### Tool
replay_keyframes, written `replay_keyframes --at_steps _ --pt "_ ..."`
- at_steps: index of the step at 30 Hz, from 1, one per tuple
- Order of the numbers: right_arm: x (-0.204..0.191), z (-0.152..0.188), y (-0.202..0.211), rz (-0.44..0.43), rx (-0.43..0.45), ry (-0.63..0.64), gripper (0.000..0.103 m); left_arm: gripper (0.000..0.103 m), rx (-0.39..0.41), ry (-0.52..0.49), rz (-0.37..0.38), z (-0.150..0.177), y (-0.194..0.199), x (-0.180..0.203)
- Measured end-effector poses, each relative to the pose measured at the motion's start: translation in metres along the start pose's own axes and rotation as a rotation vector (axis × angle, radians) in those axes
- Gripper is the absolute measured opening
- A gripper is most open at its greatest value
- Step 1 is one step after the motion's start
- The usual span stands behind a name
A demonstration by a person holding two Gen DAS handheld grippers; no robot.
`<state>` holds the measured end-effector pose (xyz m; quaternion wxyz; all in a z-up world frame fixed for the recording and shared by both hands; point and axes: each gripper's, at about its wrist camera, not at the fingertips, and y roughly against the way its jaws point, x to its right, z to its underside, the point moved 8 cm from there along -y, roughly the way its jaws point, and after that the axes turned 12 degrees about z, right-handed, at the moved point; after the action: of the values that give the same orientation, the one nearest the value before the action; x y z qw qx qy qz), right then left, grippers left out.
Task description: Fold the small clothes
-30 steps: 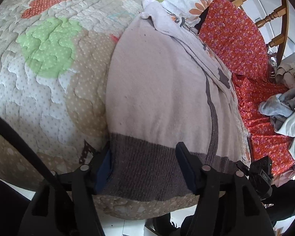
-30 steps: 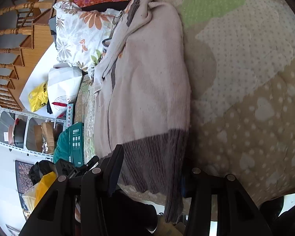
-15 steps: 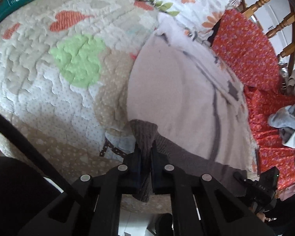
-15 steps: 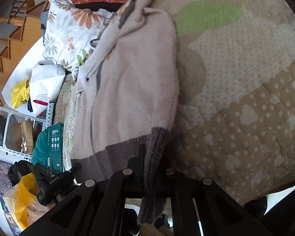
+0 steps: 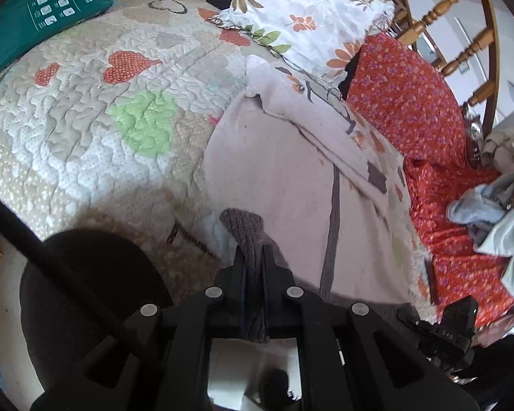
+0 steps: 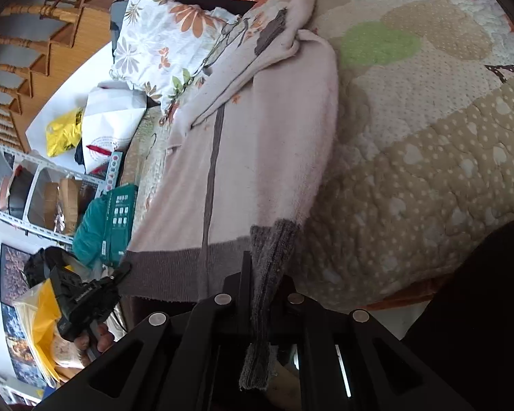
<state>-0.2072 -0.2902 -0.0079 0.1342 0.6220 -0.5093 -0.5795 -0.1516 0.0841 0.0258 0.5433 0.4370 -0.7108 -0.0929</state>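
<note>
Grey ribbed hem of the pale pink knitted sweater [image 5: 291, 178] was pinched in both closed grippers, left gripper [image 5: 253, 274] and right gripper [image 6: 262, 274], over the quilted bed cover [image 5: 85, 130].

Floral pillow [image 5: 311, 20] (beside green box [image 5: 37, 13])

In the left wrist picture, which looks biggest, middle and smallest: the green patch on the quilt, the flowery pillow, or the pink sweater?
As they look in that view:
1. Pale pink knitted sweater with grey hem, biggest.
2. White pillow with orange flower print.
3. Light green patch on the quilt, smallest.
The sweater lies nearest the camera, which swells it.
</note>
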Motion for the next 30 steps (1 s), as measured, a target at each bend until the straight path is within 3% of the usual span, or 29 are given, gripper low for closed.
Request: replay_keyframes --at_steps 5,9,13,19,23,24,25,26,27,28,30 --pt "-0.022 -0.054 0.011 -0.021 0.052 0.017 0.005 0.007 0.071 -0.037 -0.006 -0.064 -0.022 0.022" --pt "-0.047 -0.129 0.007 -0.026 0.115 0.013 0.005 0.007 0.113 -0.059 -0.03 -0.141 -0.064 0.039" --pt "-0.058 -0.211 -0.028 0.014 0.16 -0.012 0.005 0.007 0.116 -0.068 -0.092 -0.211 -0.126 0.041" --pt "-0.035 -0.299 -0.107 0.132 0.154 -0.092 0.005 0.007 0.009 -0.016 -0.152 -0.26 -0.221 0.017" --pt "-0.013 -0.331 -0.136 0.079 0.129 -0.212 0.008 0.009 -0.005 0.035 -0.096 -0.28 -0.246 0.005" --pt "-0.008 -0.338 -0.14 0.053 0.125 -0.25 0.015 0.013 0.009 0.044 -0.08 -0.286 -0.246 0.005" --pt "-0.004 -0.345 -0.142 0.043 0.132 -0.276 0.021 0.026 0.034 0.055 -0.057 -0.294 -0.243 0.004" --pt "-0.001 -0.351 -0.142 0.04 0.149 -0.292 0.039 0.034 0.054 0.063 -0.041 -0.3 -0.239 0.003" --pt "0.001 -0.357 -0.139 0.037 0.173 -0.299 0.054 0.05 0.082 0.079 -0.018 -0.307 -0.233 0.002" --pt "0.002 -0.362 -0.135 0.033 0.192 -0.301 0.058 0.058 0.102 0.097 -0.002 -0.31 -0.227 0.001" --pt "0.004 -0.365 -0.126 0.038 0.205 -0.306 0.061 0.059 0.109 0.12 0.015 -0.309 -0.218 0.001"
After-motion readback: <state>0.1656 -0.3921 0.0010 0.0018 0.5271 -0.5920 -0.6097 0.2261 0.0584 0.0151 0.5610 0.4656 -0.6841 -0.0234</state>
